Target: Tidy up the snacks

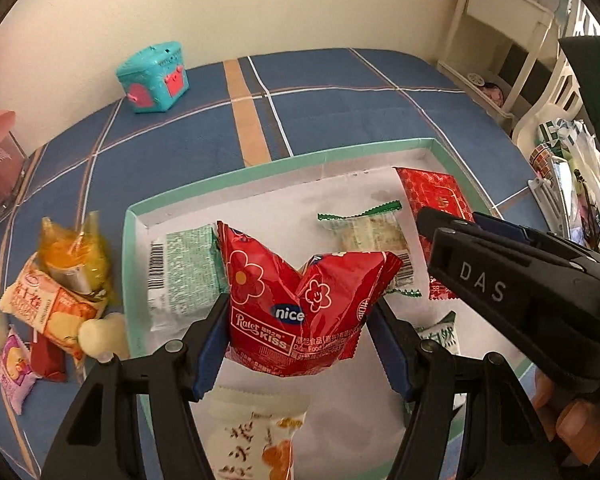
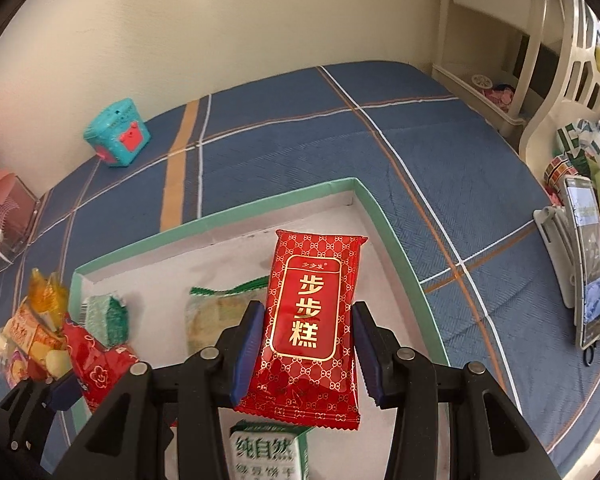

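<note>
1. Blue checked cloth [image 1: 340,92] covers the big flat surface, with a cream wall behind it. The white box with the green rim [image 1: 260,168] sits on the cloth, and every place below is told from that box.
2. Left of the box, a pile of loose snacks [image 1: 60,292] lies on the cloth, just beside the rim. These are not sorted yet.
3. Far behind the box, on its left side, a teal toy chest [image 1: 154,76] stands by the wall.
4. Inside the box, near its left wall, lies a green speckled pack [image 1: 184,276].
5. The left gripper [image 1: 304,320] hangs over the left half of the box. Its pads squeeze the red Kiss bag [image 1: 300,300] from both sides, so the bag bulges up in a V shape. The bag is in the air, above the box floor.
6. In the middle of the box lies a pale pack with green zigzag ends [image 1: 370,232].
7. The right gripper [image 2: 308,344] hangs over the right half of the box, near the far right corner. Its pads press on the sides of the red cake pack [image 2: 312,312]. The pack's long side points away from the gripper, toward the back rim.
8. Both snacks are already over the box, so I think each one only needs to go down and be let go. The bare floor under the cake pack looks free, but the pack hides part of it.
</note>
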Available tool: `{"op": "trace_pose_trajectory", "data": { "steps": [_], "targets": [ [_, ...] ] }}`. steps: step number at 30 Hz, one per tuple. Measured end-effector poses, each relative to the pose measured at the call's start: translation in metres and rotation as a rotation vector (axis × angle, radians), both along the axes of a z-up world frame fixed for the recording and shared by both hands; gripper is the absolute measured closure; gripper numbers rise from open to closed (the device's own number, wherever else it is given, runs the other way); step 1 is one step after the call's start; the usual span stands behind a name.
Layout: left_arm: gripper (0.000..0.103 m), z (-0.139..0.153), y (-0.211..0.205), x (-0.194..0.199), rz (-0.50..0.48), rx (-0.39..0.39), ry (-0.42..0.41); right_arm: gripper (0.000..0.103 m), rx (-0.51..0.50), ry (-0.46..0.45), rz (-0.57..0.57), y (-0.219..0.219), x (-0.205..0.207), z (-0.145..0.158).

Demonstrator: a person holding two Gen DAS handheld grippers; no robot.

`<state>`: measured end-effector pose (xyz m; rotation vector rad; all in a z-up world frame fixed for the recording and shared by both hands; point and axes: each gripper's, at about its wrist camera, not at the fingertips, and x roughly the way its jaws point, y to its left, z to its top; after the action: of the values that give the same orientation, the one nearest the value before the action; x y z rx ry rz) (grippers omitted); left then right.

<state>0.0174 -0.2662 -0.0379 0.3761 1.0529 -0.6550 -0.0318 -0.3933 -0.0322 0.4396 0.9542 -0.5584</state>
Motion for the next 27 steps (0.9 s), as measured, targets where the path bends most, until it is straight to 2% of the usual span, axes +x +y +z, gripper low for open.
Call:
{"op": "trace_pose_trajectory", "data": {
  "steps": [9, 12, 19, 27],
  "targets": [
    [0.033, -0.013, -0.006, 0.012, 0.008, 0.013, 0.031, 0.055, 0.023, 0.005, -0.010, -0.009, 0.007, -0.010],
    [0.029, -0.014, -0.005, 0.011, 0.010, 0.011, 0.045, 0.054, 0.027, 0.009, -0.007, -0.010, 0.007, -0.010],
    [0.027, -0.008, 0.001, 0.006, 0.020, 0.009, 0.078, 0.050, 0.030, -0.015, -0.012, -0.006, 0.002, 0.002],
    [0.025, 0.007, 0.024, 0.001, 0.056, -0.037, 0.108, 0.046, 0.025, -0.029, -0.001, 0.011, -0.013, 0.019]
  ]
}}
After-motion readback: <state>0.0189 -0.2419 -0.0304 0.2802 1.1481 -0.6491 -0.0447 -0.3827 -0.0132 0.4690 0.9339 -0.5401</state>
